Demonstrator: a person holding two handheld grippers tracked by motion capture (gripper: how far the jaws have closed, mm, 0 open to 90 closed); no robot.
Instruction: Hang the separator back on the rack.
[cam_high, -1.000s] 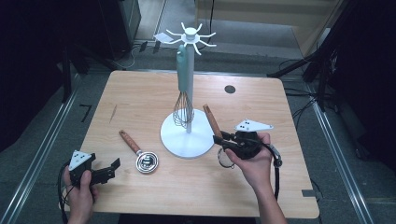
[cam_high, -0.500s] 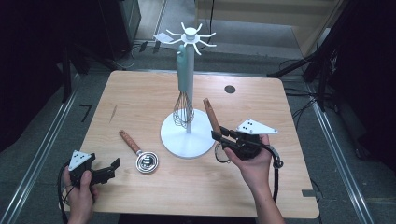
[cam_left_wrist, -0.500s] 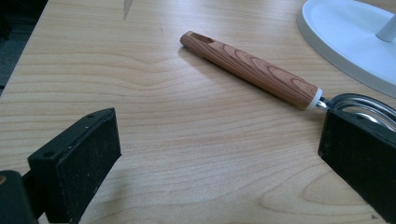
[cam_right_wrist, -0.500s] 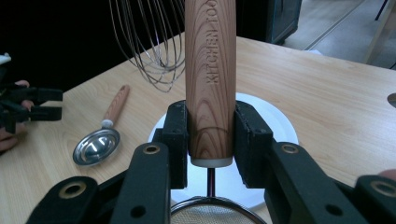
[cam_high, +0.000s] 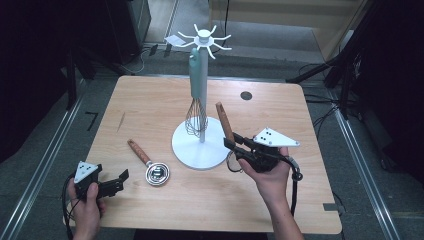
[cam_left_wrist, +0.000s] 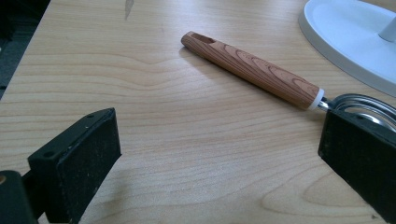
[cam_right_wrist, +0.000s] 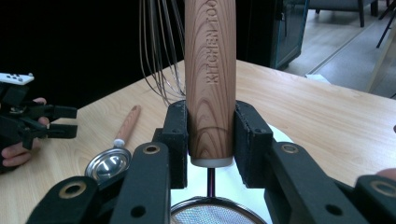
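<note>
High view: your right gripper (cam_high: 234, 144) clamps the strainer (cam_high: 226, 124) handle at the stand (cam_high: 200, 152) base's 3 o'clock, handle tilted up. Your left gripper (cam_high: 117, 181) rests with jaws apart, spoon (cam_high: 149, 165) at its 2 o'clock.

Left gripper view: nothing between the jaws.

Right gripper view: pads grip the handle just above its collar — lifting step. Next, raise its end to a hook (cam_high: 222, 50).

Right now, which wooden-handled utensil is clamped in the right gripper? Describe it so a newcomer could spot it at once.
Start at the white utensil stand with the round base in the middle of the light wooden table. Just right of that base, the right gripper is shut on a wood-grain-handled mesh strainer. Unlike the matching wood-handled steel spoon lying flat left of the base, its handle slants upward, off the table.
</note>
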